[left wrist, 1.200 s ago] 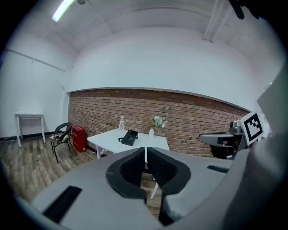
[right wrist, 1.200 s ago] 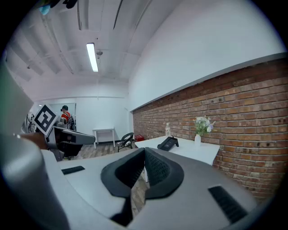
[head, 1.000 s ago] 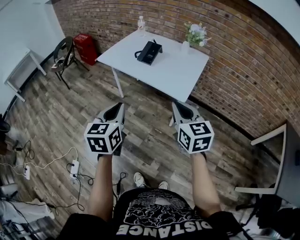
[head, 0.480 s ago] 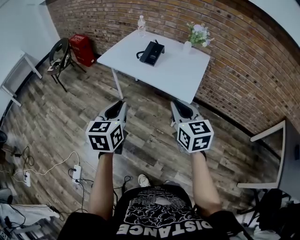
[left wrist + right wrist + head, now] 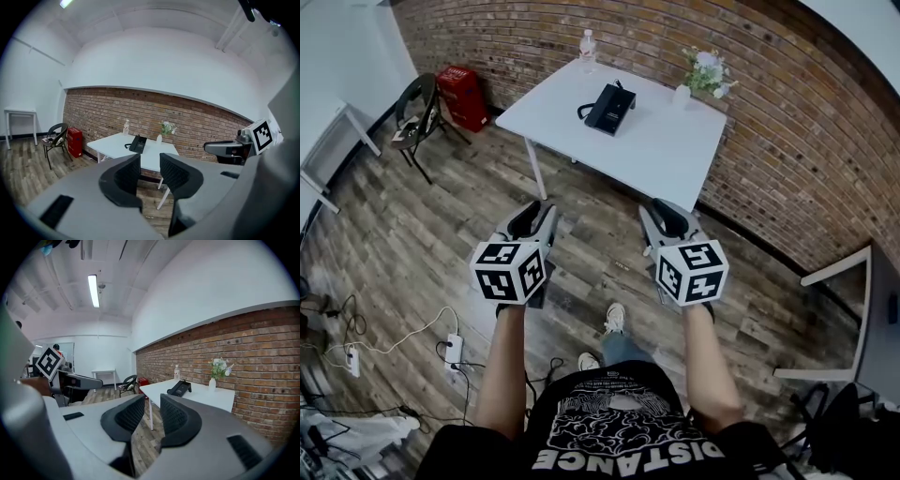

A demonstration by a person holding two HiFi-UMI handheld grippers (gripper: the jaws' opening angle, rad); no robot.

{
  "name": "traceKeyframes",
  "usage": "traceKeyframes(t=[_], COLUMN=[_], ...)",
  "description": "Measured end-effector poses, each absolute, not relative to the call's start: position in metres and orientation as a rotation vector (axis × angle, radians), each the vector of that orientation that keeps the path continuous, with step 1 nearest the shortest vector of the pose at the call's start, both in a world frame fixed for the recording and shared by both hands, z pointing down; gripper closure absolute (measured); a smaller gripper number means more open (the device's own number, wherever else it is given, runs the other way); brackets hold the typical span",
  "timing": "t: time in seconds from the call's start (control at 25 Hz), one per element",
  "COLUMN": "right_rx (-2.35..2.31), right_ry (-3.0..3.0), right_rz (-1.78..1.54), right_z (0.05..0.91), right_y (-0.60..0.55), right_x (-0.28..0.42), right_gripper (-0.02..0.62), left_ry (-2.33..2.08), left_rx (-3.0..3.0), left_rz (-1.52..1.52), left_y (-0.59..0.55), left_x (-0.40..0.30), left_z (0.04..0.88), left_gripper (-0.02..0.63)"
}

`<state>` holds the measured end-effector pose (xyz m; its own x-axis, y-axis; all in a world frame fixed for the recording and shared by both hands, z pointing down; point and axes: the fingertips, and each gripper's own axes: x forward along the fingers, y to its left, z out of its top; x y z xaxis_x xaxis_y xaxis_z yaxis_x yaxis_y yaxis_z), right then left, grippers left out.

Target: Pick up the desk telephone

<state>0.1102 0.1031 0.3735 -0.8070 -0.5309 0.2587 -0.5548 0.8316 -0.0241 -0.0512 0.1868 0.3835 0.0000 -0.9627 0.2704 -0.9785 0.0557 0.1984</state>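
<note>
A black desk telephone [image 5: 610,108] with a coiled cord lies on the white table [image 5: 656,159] by the brick wall; it also shows as the telephone [image 5: 137,143] and the telephone [image 5: 179,388] in the two gripper views. My left gripper [image 5: 543,214] and right gripper [image 5: 658,211] hang side by side over the wooden floor, well short of the table. Both point at the table. Their jaws have just been opening and stand a little apart, with nothing between them.
A clear bottle [image 5: 587,47] and a small vase of flowers [image 5: 705,73] stand on the table. A black chair [image 5: 422,103] and a red box [image 5: 459,94] are to its left. Cables and a power strip [image 5: 453,349] lie on the floor. Another white table [image 5: 839,323] is at right.
The table and telephone have drawn a little nearer as the person steps forward; one shoe now shows ahead. Both pairs of jaws, shut before, now stand slightly apart.
</note>
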Motion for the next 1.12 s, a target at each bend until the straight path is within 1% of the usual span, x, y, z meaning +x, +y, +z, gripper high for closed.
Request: traceKeyframes(t=[0.32, 0.44, 0.64, 1.0, 1.12], right_rx=[0.839, 0.824, 0.812, 0.790, 0.784], right_ry=[-2.783, -2.783, -2.777, -2.761, -2.759], right_rz=[0.187, 0.196, 0.191, 0.223, 0.229], right_z=[0.384, 0.389, 0.390, 0.396, 0.397], right_y=[0.052, 0.029, -0.019, -0.103, -0.130], right_x=[0.085, 0.073, 0.058, 0.036, 0.032], right_gripper=[0.485, 0.468, 0.451, 0.398, 0.378], left_ry=[-1.998, -1.995, -2.007, -2.001, -2.000], left_rx=[1.937, 1.930, 1.931, 1.901, 1.888], left_rz=[0.081, 0.085, 0.081, 0.083, 0.090], left_y=[0.137, 0.112, 0.063, -0.020, -0.046], left_x=[-0.080, -0.091, -0.108, -0.132, -0.138], left_z=[0.396, 0.399, 0.395, 0.397, 0.399], left_gripper=[0.471, 0.443, 0.417, 0.364, 0.359])
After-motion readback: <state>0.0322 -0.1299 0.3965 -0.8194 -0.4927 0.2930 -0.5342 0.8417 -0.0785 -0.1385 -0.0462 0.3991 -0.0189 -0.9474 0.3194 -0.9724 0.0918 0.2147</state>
